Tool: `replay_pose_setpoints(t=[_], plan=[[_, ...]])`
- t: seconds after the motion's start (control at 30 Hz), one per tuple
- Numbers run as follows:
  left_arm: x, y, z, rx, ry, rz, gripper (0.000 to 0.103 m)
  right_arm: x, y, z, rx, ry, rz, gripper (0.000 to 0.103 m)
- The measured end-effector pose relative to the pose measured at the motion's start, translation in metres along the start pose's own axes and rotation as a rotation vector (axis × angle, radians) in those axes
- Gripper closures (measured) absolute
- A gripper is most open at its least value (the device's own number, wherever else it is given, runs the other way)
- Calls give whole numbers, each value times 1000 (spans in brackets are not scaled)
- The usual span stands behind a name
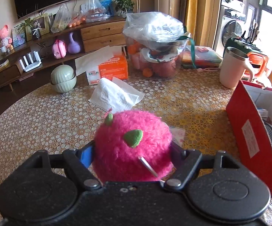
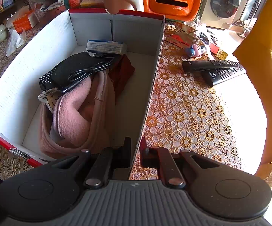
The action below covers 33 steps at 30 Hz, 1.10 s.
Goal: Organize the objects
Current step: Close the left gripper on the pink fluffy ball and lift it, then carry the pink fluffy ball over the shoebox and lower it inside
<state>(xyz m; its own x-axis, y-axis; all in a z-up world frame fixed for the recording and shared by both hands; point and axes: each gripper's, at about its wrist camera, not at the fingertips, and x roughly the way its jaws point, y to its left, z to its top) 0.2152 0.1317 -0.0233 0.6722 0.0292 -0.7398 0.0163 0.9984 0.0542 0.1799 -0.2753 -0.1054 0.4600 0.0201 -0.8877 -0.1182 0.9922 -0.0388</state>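
While clamped between the left gripper (image 1: 132, 150) jaws, pink plush (image 1: 133, 146) with green spikes held above the desk (image 1: 41, 116), a metal pin sticking from its near side. Beyond it a white tissue (image 1: 115, 94) flat on the lace cloth, an orange tissue box (image 1: 107, 68) and a green bowl (image 1: 63, 78) further back, a cream mug (image 1: 234, 67) to the right. Red-sided box (image 1: 252, 137) standing just right of the plush, not touching it.

Right gripper (image 2: 135, 154) jaws closed on the box wall (image 2: 151, 86), one finger inside, one outside. Inside the box: pink fleece (image 2: 75, 113), black pouch (image 2: 70, 69) with a black cable (image 2: 90, 71) on top, a dark red cloth (image 2: 121, 73). Two remotes (image 2: 215, 69) on the desk right of the box
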Motion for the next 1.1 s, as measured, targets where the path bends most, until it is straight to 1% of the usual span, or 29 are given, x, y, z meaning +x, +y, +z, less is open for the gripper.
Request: replay_pose_setpoints(t=[0.2,0.37,0.57,0.73,0.83,1.1], plan=[[-29,-40,5,63,-16,-75,25,-1,1,0,-11,-10,-3,95],[-42,-77,8,125,-20,-138,25,-2,0,0,-11,-16,3,95],[-55,-130,14,193,-49,-216,25,-2,-2,-1,-11,-22,15,95],[-54,-175,18,255,-61,-265,25,-1,-3,-2,-11,-26,20,95],[-49,-201,19,288,-55,-286,25,-1,-3,-2,-10,-28,18,95],[-34,-245,28,305,-42,-312,25,-1,-4,-3,-7,-31,29,95]])
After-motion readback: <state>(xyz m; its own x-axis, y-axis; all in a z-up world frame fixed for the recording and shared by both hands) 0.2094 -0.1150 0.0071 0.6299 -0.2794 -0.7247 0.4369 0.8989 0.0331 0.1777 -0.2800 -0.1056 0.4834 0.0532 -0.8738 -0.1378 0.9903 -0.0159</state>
